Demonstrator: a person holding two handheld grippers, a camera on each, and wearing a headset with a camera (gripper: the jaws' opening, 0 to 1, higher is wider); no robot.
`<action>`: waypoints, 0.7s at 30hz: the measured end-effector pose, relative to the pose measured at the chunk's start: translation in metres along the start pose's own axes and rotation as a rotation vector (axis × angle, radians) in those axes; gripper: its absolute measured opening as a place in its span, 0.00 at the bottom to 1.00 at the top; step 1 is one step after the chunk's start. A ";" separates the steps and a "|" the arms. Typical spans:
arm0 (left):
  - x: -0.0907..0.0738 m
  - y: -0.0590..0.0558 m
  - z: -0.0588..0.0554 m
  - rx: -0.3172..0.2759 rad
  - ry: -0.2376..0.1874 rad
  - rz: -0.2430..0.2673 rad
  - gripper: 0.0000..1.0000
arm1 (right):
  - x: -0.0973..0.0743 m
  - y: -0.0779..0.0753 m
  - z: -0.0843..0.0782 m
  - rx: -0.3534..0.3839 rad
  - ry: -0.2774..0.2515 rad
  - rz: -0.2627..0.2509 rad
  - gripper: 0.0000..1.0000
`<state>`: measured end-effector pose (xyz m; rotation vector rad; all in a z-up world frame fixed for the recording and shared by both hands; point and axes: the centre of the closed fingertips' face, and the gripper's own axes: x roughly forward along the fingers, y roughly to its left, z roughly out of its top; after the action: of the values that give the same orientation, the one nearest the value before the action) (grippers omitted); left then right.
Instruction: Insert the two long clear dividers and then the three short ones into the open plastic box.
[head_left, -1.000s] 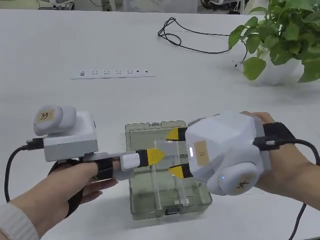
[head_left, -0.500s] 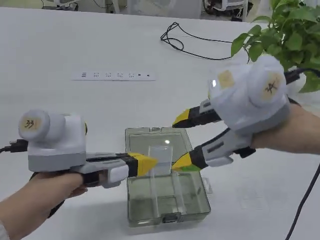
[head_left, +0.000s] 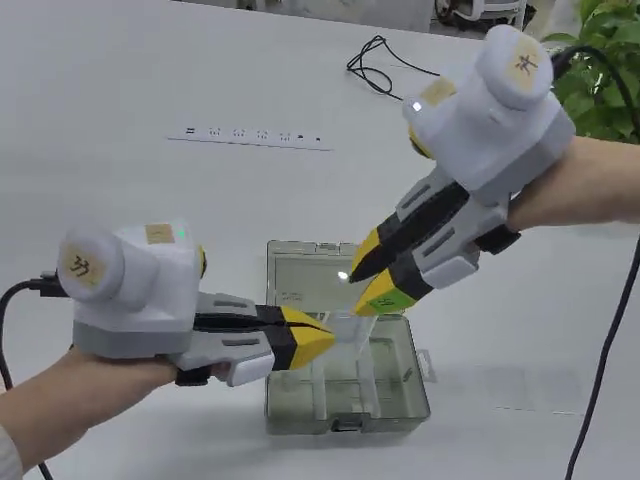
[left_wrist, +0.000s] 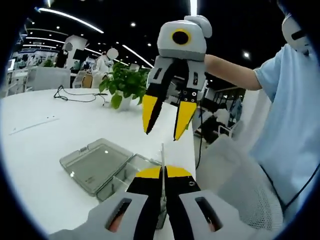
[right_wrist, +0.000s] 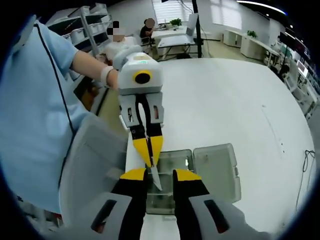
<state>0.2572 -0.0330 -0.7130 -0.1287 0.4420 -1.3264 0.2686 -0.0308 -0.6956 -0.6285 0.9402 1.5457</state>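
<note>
Clear divider (head_left: 352, 328) held above box (head_left: 303, 268), power strip (head_left: 250, 137) beyond

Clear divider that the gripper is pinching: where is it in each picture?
Head view: the clear divider is low in the middle, sticking out from the yellow tips of the left gripper.
Left gripper view: bottom middle, seen as a thin upright edge between that view's own jaws.
Right gripper view: low middle, at the left gripper's tips.
Shared landmark: the open plastic box, lying under the divider.
</note>
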 end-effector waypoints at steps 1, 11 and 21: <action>0.000 0.000 0.000 0.002 -0.003 -0.001 0.00 | 0.002 0.002 -0.002 0.003 0.016 0.014 0.18; -0.003 -0.003 -0.001 0.016 -0.022 -0.008 0.00 | 0.013 0.011 -0.003 -0.001 0.063 0.064 0.10; -0.004 -0.006 0.001 0.031 -0.031 -0.024 0.00 | 0.017 0.015 -0.006 0.002 0.103 0.099 0.04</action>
<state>0.2515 -0.0309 -0.7094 -0.1290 0.3952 -1.3522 0.2501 -0.0270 -0.7096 -0.6736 1.0641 1.6118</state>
